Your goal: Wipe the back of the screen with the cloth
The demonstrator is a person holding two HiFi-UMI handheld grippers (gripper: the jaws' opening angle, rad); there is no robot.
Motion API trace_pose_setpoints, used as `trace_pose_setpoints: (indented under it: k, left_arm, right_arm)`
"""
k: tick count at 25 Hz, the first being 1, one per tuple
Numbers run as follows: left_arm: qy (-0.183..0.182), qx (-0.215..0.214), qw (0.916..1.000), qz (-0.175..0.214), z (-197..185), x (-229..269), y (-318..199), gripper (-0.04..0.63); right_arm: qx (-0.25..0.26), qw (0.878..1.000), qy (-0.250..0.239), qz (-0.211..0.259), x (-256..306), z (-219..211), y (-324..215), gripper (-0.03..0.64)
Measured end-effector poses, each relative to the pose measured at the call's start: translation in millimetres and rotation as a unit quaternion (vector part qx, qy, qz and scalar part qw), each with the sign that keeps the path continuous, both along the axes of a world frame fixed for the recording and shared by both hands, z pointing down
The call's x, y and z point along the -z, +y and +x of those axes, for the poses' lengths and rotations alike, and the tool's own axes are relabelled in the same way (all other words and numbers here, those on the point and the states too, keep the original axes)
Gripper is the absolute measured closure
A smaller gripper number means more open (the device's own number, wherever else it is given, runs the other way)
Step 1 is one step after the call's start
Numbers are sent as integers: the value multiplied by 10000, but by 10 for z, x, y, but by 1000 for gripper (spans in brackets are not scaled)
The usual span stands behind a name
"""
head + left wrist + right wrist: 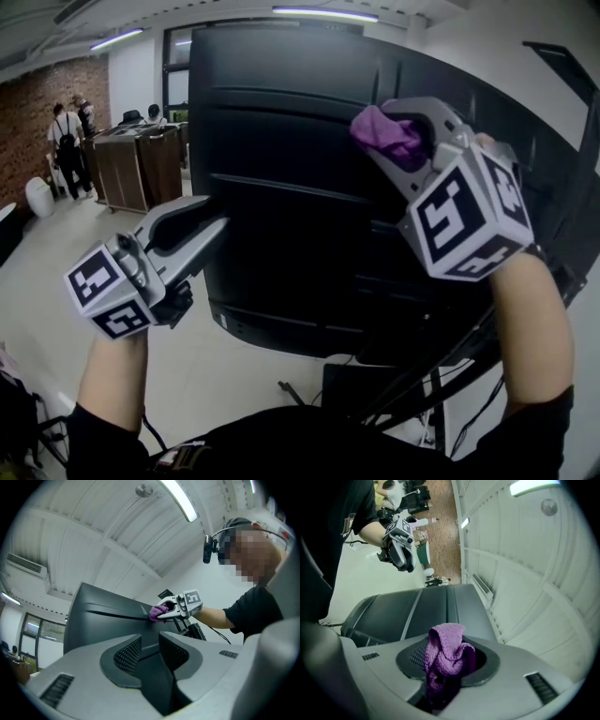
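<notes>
1. Screen (281, 169): its black, ribbed back fills the middle of the head view. The purple cloth (386, 131) is bunched against the upper right part of it.
2. Right gripper (405, 142), at upper right, is clamped on the cloth. Its jaws are nearly together and a wad sticks out past the tips.
3. Left gripper (208, 230), at centre left, appears to pinch the screen's left edge, with the jaws drawn close on the panel between them.
4. To wipe well, I would press only the wad to the panel, lightly, and run long overlapping strokes along the ribs. The left gripper should steady the edge so the screen does not swing. Little cloth shows beyond the tips, so the hard jaws could scrape the plastic if tilted in.
5. Containers: none is near the work. A white bin (39, 197) stands at far left, too small to show any contents.
</notes>
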State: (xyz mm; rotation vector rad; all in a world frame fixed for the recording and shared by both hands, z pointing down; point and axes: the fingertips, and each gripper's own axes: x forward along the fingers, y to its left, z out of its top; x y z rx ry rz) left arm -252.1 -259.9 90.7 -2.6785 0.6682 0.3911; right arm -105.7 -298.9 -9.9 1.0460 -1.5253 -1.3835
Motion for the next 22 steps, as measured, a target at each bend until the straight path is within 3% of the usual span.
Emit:
trace_pose_setpoints:
  k: [6,11,16,22]
  left_arm:
    - [-50,315,9993,-196,-528,-165,44,494]
    - [-190,487,9985,-137,-743,-251,121,494]
    - [-211,502,9984,-151,-742,-293,86,494]
    - [-236,334,9990,-151,-360,-284,26,494]
  right_arm:
    - [649,9969,426,98,-301,-1413,-296,482]
    - [415,9961,776,103,-450,-1803,-570,482]
    - [323,9962,808,38,-474,-1499,-536,480]
    - [-353,9954,881,-130,-448,-373,-442,479]
